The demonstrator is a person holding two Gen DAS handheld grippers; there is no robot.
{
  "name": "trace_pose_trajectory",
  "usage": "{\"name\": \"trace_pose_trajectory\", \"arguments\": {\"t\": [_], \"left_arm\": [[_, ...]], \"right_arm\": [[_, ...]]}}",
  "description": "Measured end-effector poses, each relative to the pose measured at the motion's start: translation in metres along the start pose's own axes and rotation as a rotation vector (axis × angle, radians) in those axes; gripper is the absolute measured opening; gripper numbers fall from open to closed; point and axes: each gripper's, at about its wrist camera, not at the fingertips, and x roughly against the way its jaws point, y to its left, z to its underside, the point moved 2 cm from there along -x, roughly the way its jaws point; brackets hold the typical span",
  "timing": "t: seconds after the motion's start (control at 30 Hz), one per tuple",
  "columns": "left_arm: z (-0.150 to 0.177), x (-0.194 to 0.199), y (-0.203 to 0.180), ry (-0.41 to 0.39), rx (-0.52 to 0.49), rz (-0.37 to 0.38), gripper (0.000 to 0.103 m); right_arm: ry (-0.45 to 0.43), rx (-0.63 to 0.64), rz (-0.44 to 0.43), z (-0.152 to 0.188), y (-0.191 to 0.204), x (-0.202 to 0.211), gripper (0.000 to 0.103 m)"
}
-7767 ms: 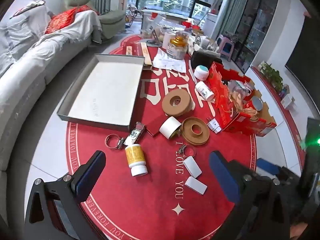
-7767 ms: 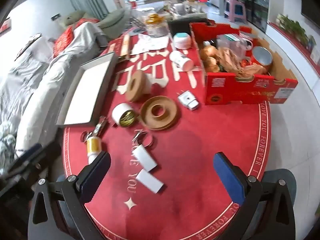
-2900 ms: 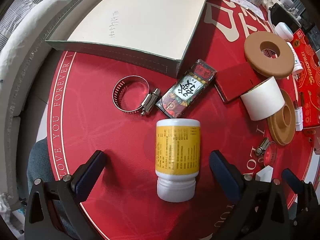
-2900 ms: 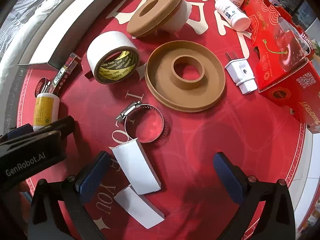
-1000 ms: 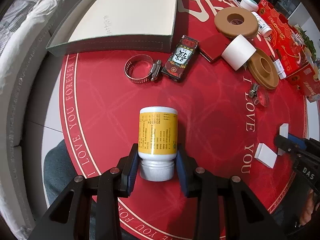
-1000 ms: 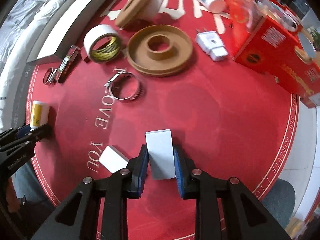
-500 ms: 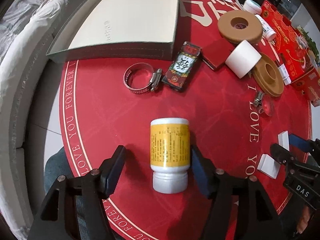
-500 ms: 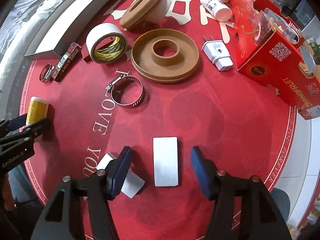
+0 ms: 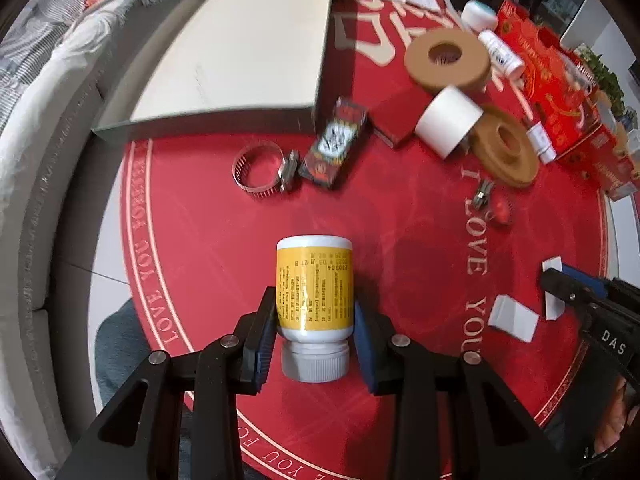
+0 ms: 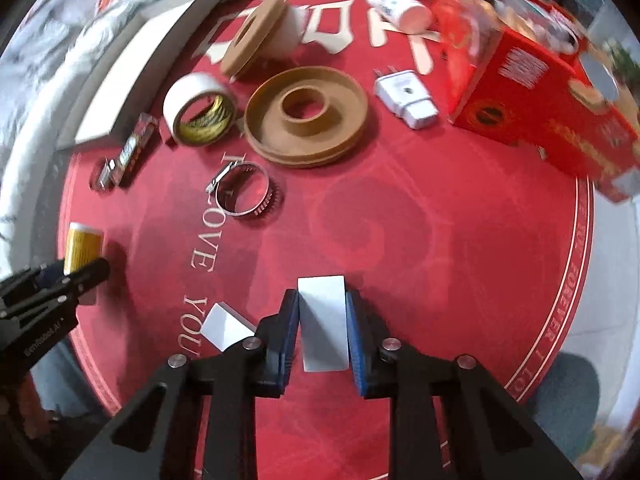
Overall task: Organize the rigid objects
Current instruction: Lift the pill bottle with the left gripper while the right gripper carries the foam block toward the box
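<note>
A yellow-labelled pill bottle with a white cap lies lengthwise between the pads of my left gripper. The jaws are closing, and both pads press on the bottle's lower body, just above the red mat. My right gripper is shut on a flat white block, gripped by its long sides. A second white block lies on the mat just left of it. In the left wrist view, the right gripper shows at the right edge.
An open grey box sits at the far left. Between it and my grippers lie two hose clamps, a small printed pack, a tape roll, brown discs, a white charger and a red carton.
Half a second ago both grippers stood open around their objects. Both have now closed again, the left on the bottle and the right on the white block.
</note>
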Motion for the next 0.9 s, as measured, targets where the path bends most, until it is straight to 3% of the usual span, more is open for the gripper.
{"name": "trace_pose_trajectory", "arguments": {"t": [0.17, 0.37, 0.63, 0.9], "left_arm": [[-0.004, 0.022, 0.008, -0.057, 0.001, -0.007, 0.038], [-0.014, 0.053, 0.033, -0.112, 0.067, 0.001, 0.038], [-0.045, 0.097, 0.069, -0.231, 0.176, -0.018, 0.038], [-0.090, 0.133, 0.101, -0.340, 0.229, -0.063, 0.038]], "right_arm": [[-0.037, -0.061, -0.079, -0.001, -0.017, 0.020, 0.025], [-0.094, -0.063, -0.099, -0.003, -0.022, 0.048, 0.025], [-0.193, -0.043, -0.140, -0.040, 0.028, 0.077, 0.025], [-0.285, 0.035, -0.182, -0.105, 0.084, 0.110, 0.025]]}}
